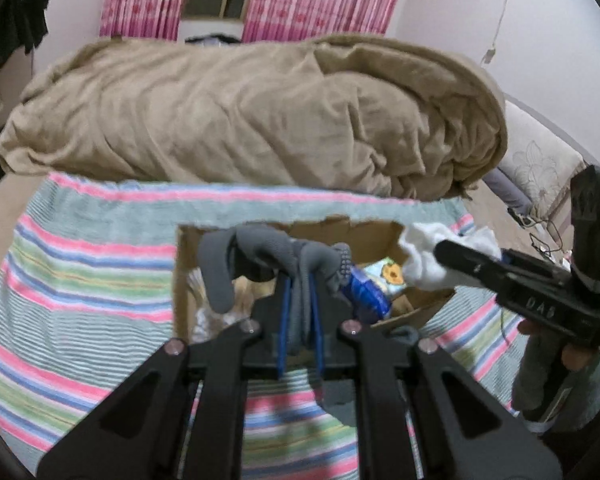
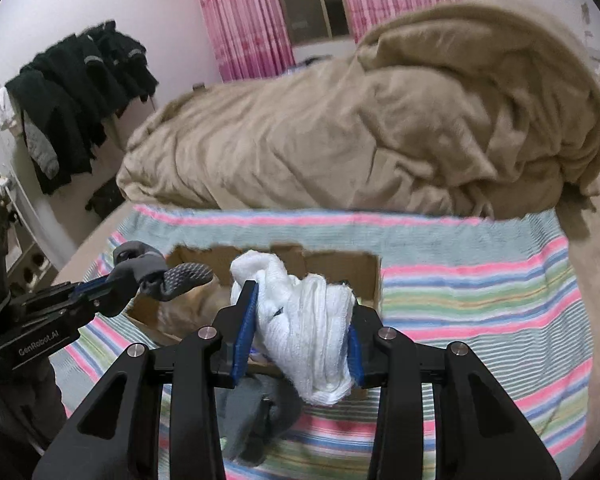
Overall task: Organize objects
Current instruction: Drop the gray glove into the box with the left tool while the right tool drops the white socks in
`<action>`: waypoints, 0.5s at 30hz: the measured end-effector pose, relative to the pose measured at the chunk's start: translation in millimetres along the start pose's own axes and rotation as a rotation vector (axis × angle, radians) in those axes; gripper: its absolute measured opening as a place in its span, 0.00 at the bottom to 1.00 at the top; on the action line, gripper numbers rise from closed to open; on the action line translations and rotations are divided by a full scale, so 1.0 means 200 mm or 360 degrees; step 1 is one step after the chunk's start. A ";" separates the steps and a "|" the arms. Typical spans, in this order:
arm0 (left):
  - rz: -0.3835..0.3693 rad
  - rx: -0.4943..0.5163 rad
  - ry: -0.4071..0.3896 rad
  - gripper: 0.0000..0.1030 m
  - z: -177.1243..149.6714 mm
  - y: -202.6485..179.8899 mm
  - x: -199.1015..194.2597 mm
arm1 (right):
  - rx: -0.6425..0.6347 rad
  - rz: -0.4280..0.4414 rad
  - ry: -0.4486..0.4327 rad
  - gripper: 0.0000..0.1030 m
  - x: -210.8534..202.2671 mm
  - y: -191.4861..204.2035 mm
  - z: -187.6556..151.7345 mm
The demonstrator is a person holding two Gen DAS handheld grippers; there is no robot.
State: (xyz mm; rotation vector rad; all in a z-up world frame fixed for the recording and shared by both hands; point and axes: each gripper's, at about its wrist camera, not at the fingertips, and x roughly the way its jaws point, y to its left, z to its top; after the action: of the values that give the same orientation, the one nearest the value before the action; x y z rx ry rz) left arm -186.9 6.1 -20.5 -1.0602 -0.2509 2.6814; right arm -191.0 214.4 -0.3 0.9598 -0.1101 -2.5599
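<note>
My left gripper [image 1: 300, 320] is shut on a grey work glove [image 1: 268, 256] and holds it above an open cardboard box [image 1: 184, 264] on the bed. My right gripper [image 2: 300, 340] is shut on a bunched white cloth [image 2: 300, 320] over the same box [image 2: 364, 280]. In the left wrist view the right gripper [image 1: 448, 256] comes in from the right with the white cloth [image 1: 420, 260]. In the right wrist view the left gripper [image 2: 112, 284] shows at the left with the grey glove [image 2: 172, 276]. The box holds a blue packet [image 1: 368, 296] and a colourful item [image 1: 388, 276].
The box stands on a striped sheet [image 1: 80, 280]. A rolled tan blanket [image 1: 240, 112] lies behind it. Another grey piece of cloth [image 2: 256, 412] lies on the sheet in front of the box. Dark clothes [image 2: 76, 92] hang at the left wall. A pillow [image 1: 540, 168] is at the right.
</note>
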 end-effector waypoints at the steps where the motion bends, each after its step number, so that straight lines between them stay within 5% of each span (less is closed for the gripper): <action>1: -0.0001 0.0005 0.0018 0.09 -0.01 0.00 0.03 | 0.0005 -0.0001 0.0030 0.39 0.05 -0.01 -0.02; 11: 0.0008 -0.0039 0.0170 0.13 -0.12 0.00 0.21 | 0.0047 -0.0044 0.0178 0.40 0.25 -0.08 -0.15; 15: 0.0064 -0.0071 0.0174 0.23 -0.10 0.01 0.19 | -0.0002 -0.0059 0.0172 0.50 0.25 -0.04 -0.15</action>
State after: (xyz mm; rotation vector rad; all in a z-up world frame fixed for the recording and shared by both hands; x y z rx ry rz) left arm -199.3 17.1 -59.6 -1.2333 -0.2728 2.6539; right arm -208.6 205.0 -54.6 1.1072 -0.0605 -2.5344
